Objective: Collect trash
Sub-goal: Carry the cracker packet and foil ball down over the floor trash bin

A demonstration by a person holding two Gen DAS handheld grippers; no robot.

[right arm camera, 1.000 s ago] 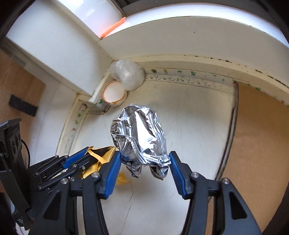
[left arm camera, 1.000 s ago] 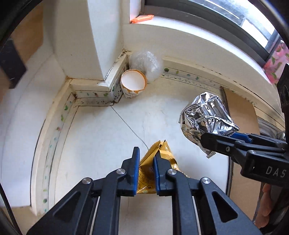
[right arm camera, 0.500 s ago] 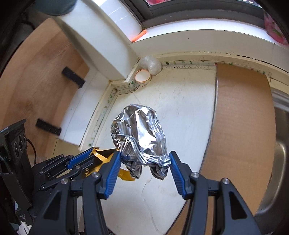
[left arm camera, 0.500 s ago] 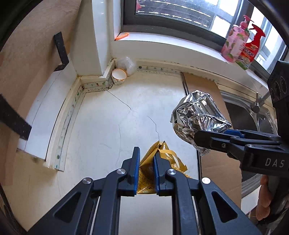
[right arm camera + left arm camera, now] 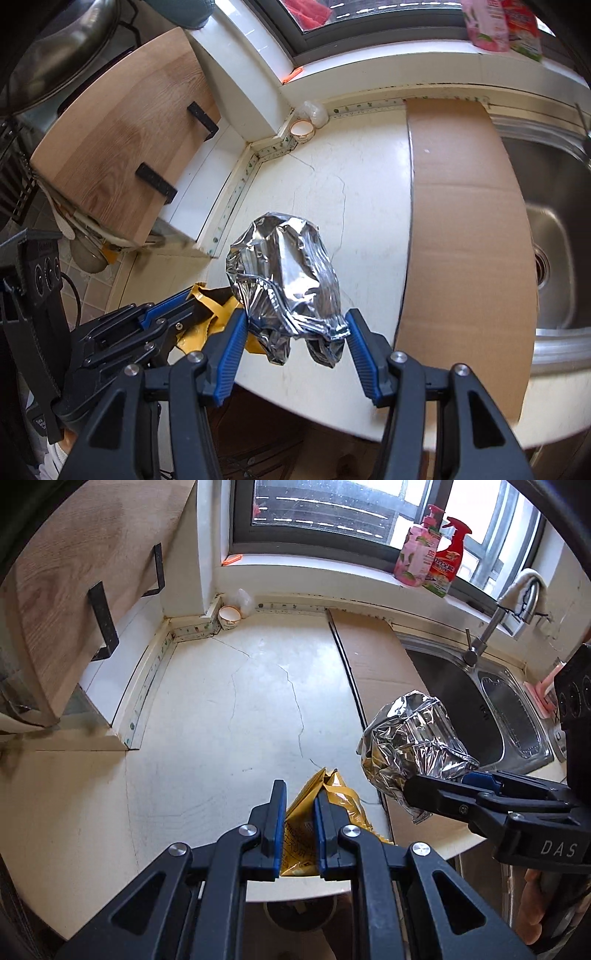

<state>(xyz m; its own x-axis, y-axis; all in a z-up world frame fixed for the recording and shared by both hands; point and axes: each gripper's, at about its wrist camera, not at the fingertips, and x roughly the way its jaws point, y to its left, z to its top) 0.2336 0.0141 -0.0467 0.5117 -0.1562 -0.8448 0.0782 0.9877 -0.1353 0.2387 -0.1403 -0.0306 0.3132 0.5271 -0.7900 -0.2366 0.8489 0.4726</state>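
Trash, 2 pcs in hand: crumpled foil ball (image 5: pixel 286 271) clamped in right gripper (image 5: pixel 293 334) jaws; yellow snack wrapper (image 5: pixel 325 812) pinched in left gripper (image 5: pixel 298 829), jaws shut on it. Both held clear above bench (image 5: pixel 207 720) front edge. Remaining: paper cup (image 5: pixel 229 617) w/ clear plastic wad (image 5: pixel 242 599) in back corner. No bin in view; drop-off pending.

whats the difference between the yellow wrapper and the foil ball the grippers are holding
The yellow wrapper is flat, printed snack packaging; the foil ball is a bulky crumpled silver wad with no print. The wrapper is pinched thin between the nearly closed jaws of the left gripper; the foil holds the right gripper jaws well apart. The wrapper shows far less bulk than the foil. Both are trash held clear above the counter.
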